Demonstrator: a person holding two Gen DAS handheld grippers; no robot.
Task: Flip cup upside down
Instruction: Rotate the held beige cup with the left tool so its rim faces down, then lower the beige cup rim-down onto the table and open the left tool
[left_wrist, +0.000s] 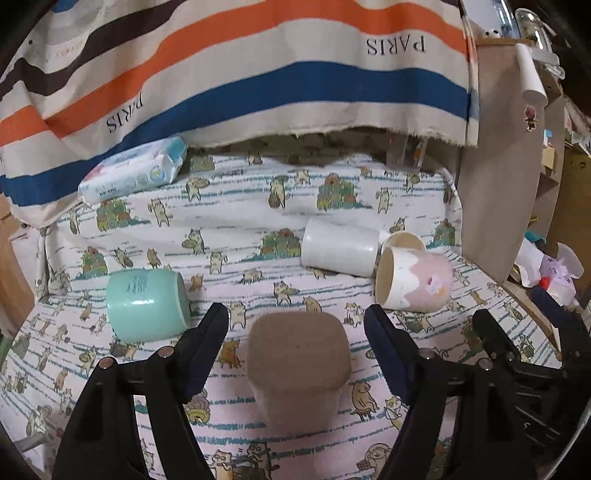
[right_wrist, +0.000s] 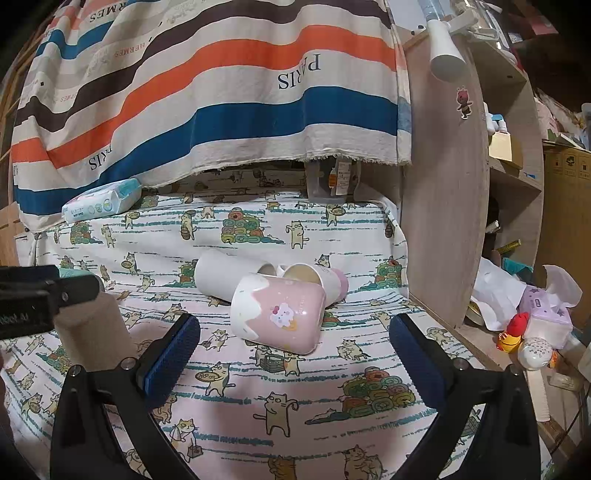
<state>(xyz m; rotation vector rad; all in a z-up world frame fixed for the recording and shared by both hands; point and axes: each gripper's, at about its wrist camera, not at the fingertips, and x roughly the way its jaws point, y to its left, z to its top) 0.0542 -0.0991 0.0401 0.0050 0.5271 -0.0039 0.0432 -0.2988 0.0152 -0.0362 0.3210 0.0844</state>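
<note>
A beige cup stands upside down on the cat-print cloth, between the wide-open fingers of my left gripper, untouched; it shows at the left of the right wrist view. A pink-and-white cup lies on its side, just ahead of my open, empty right gripper. A white cup and another pink cup lie on their sides behind it. A mint cup lies on its side at the left.
A pack of wipes lies at the back left under a striped hanging cloth. A wooden shelf panel stands along the right edge, with toys and a tissue box beyond it.
</note>
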